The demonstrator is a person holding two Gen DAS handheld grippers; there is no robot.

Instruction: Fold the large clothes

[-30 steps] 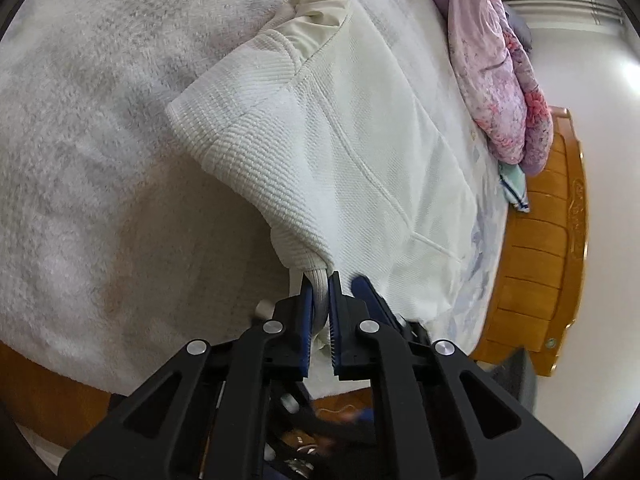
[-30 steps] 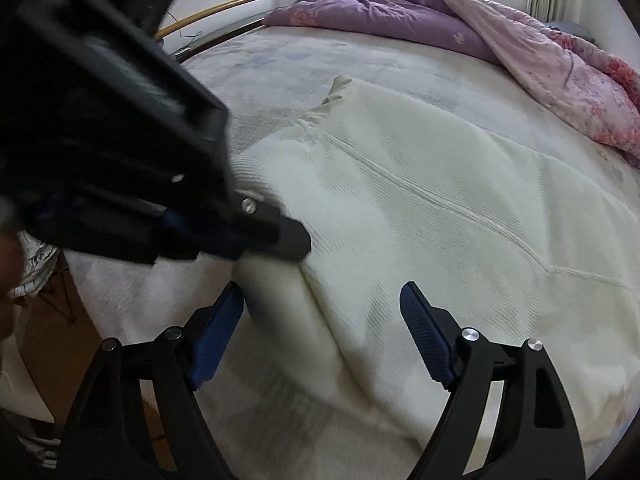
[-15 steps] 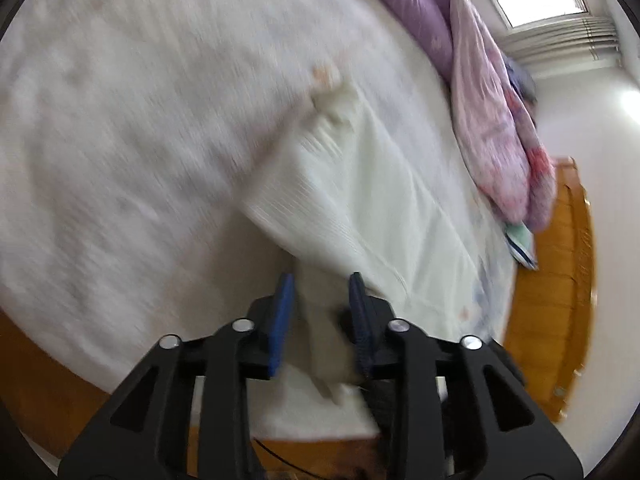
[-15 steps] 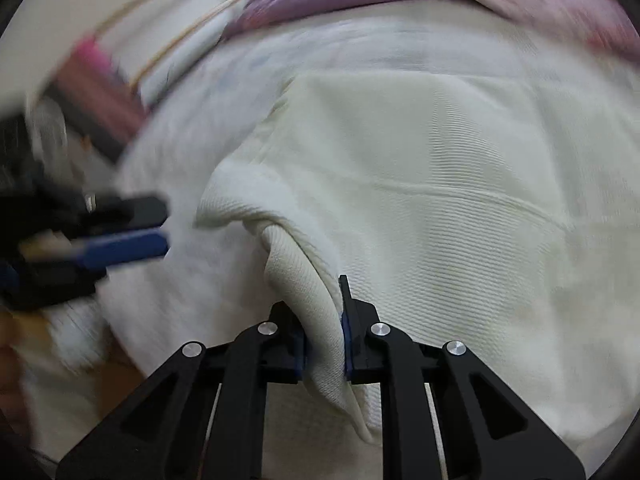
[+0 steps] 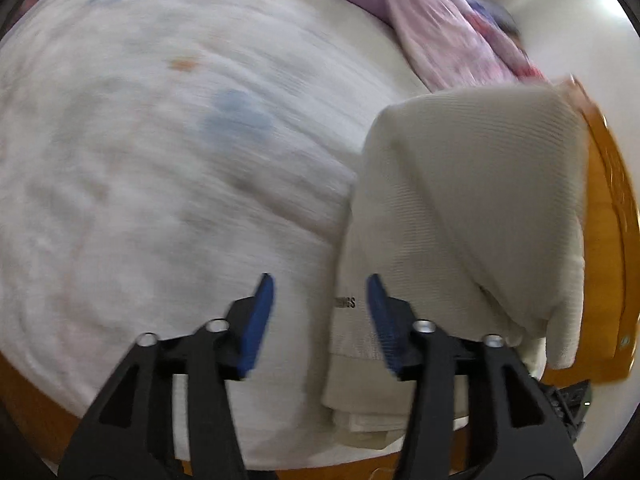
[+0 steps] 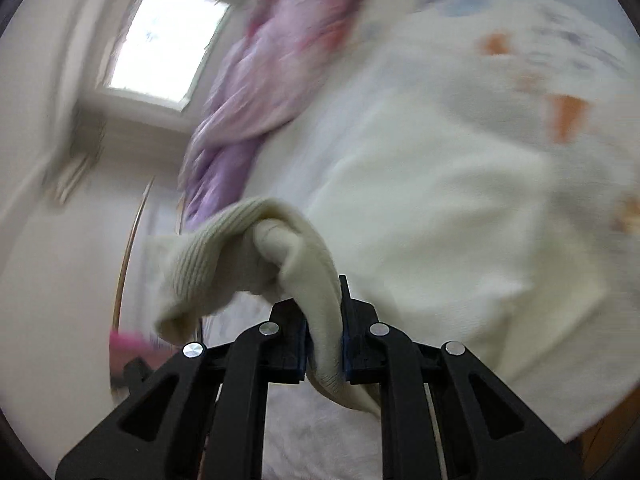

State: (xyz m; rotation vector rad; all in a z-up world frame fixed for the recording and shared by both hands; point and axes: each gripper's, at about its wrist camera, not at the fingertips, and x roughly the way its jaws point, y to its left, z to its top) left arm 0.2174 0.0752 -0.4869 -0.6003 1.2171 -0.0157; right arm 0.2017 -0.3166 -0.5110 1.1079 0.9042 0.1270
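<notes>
A large cream knitted garment (image 5: pixel 472 200) lies on the bed, one part lifted and folded over to the right in the left wrist view. My left gripper (image 5: pixel 320 312) is open and empty, its blue pads either side of the garment's lower edge, which bears a small printed label. My right gripper (image 6: pixel 324 336) is shut on a bunched fold of the cream garment (image 6: pixel 256 248) and holds it up above the rest of the garment (image 6: pixel 440 220). Both views are motion-blurred.
The bed has a white patterned sheet (image 5: pixel 160 140). A purple and pink quilt (image 5: pixel 440 28) is heaped at the far side. A wooden bed frame (image 5: pixel 608 240) runs along the right edge. A window (image 6: pixel 164 44) shows in the right wrist view.
My left gripper let go of the garment and opened. My right gripper closed on a fold of it and lifted it up and across the bed.
</notes>
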